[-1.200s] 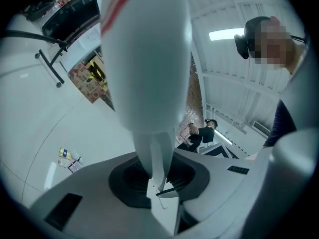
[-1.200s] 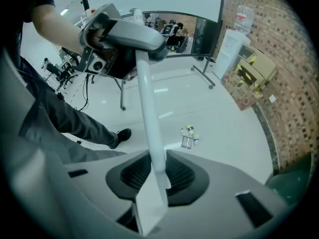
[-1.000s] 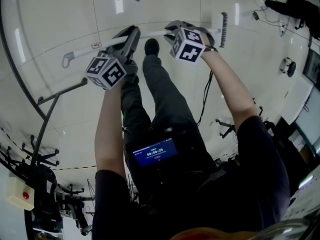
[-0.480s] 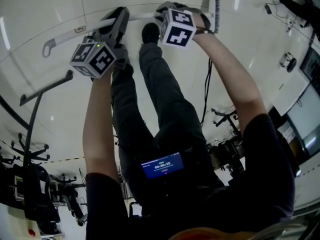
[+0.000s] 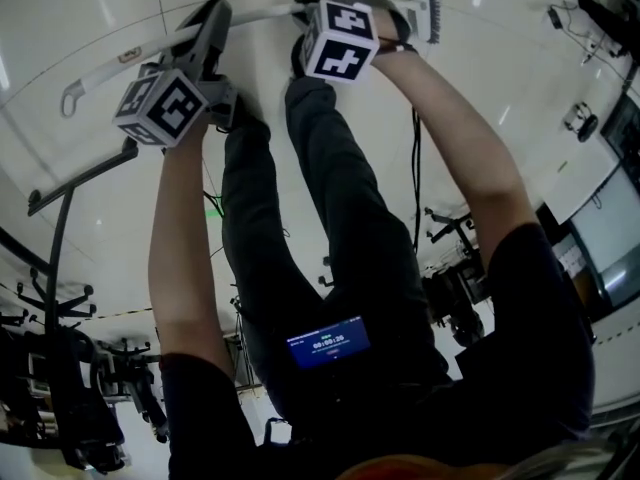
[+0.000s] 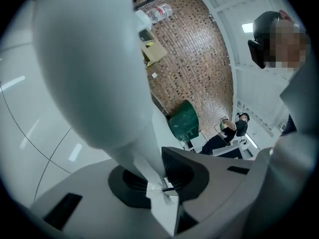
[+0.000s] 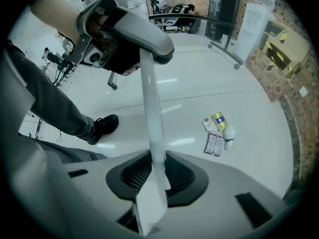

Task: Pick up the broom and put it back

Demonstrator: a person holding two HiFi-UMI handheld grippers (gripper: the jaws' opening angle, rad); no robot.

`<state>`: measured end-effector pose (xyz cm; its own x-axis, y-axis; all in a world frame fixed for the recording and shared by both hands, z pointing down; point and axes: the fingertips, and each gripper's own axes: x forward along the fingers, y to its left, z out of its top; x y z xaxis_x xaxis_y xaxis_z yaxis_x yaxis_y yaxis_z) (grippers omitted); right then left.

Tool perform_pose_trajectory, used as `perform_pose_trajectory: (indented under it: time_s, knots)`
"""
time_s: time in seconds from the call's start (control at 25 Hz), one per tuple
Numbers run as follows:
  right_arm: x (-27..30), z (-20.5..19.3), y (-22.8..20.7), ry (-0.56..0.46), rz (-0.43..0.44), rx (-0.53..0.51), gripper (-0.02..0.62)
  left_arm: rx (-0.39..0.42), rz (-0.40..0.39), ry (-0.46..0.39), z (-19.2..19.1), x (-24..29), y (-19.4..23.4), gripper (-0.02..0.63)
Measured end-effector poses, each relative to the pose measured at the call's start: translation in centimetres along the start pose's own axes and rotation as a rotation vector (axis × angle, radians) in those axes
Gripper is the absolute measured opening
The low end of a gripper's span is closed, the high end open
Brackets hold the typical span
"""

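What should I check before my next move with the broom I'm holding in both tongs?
1. Left tongs closed on broom: ok.
2. Right tongs closed on broom: ok.
3. Brush head in sight, beyond right tongs: ok.
4. Shoe clear of broom: cannot tell; head view shows it right by the handle.
5. Litter clear of broom: ok, it lies apart on the floor.
6. Spot to put the broom back in sight: cannot tell.
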<state>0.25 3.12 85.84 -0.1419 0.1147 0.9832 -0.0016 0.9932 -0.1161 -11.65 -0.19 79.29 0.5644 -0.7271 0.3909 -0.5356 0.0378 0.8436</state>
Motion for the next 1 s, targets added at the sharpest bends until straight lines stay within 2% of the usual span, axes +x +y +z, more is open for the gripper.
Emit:
perform_pose_trajectory:
  time_s: [0.2,0.28,0.64,0.72,1.0]
  knots:
    - [4.3,0.7,0.1,-0.012,-0.009,-0.021,0.103,-0.043,0.032,0.042,-1.2,0.6,5.1,0.049]
    - [6.1,1.4,0.2,-0.023,-0.016,-0.027,0.100,-0.084,0.051,0.051,-1.6,0.6,7.9,0.051]
    - [13.8,2.5,3.2,-0.024,0.035,-0.082,0.098,-0.460,0.186,0.035,-6.3,-1.1,18.2,0.076]
    - [15.2,2.7,3.7,-0.010,0.043,-0.084,0.098,-0.537,0.228,0.007,-7.2,-1.6,20.0,0.087]
    - [18.6,3.1,5.8,0.032,0.070,-0.121,0.098,-0.627,0.440,0.010,-11.2,-4.1,24.4,0.140]
